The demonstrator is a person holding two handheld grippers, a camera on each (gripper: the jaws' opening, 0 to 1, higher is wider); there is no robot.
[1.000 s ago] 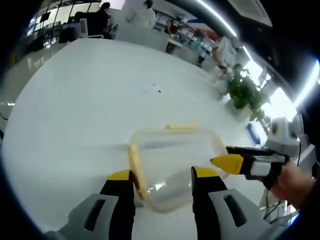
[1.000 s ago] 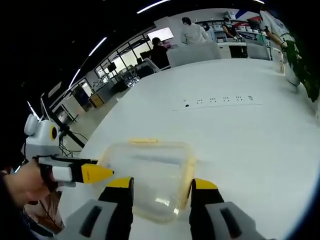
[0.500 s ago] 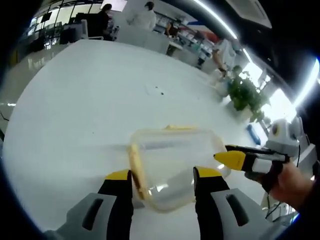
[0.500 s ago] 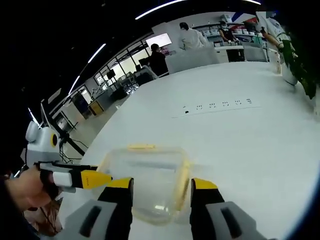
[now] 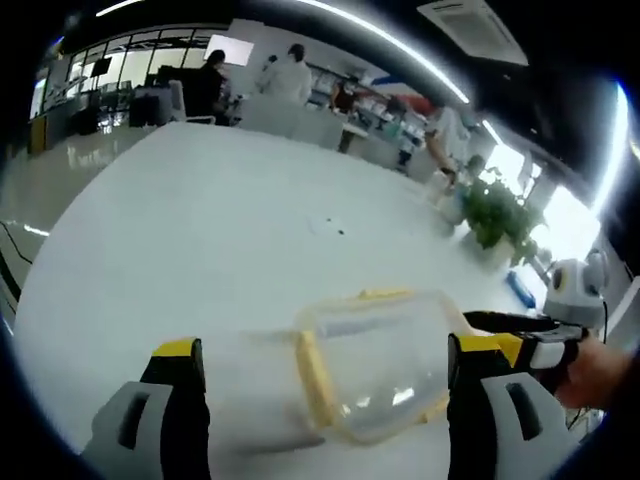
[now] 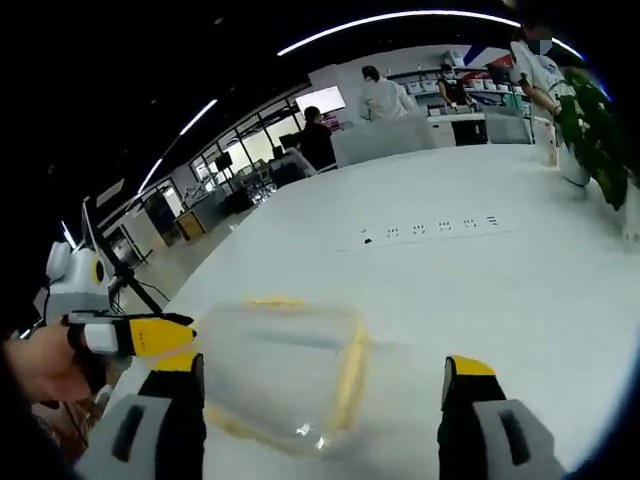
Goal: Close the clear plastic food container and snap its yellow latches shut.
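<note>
The clear plastic food container (image 5: 385, 370) rests on the white table (image 5: 200, 230), its lid lying on top. Yellow latches (image 5: 312, 385) run along its left side and far edge. My left gripper (image 5: 330, 355) hovers just in front of it, open wide, with one jaw out to each side. In the right gripper view the same container (image 6: 280, 375) shows a yellow latch (image 6: 350, 375) on its right side. My right gripper (image 6: 322, 368) is also open wide and holds nothing. Each gripper enters the other's view beside the container: right gripper (image 5: 497, 332), left gripper (image 6: 170, 328).
A potted plant (image 5: 490, 210) stands at the table's far right edge. A strip of small dark marks (image 6: 430, 228) lies on the table beyond the container. People stand at counters (image 6: 400, 130) far behind. A hand (image 5: 600, 375) holds the right gripper.
Both grippers' jaws have spread from a narrow gap to wide open. The container stays on the table and now sits between the spread jaws in each view.
</note>
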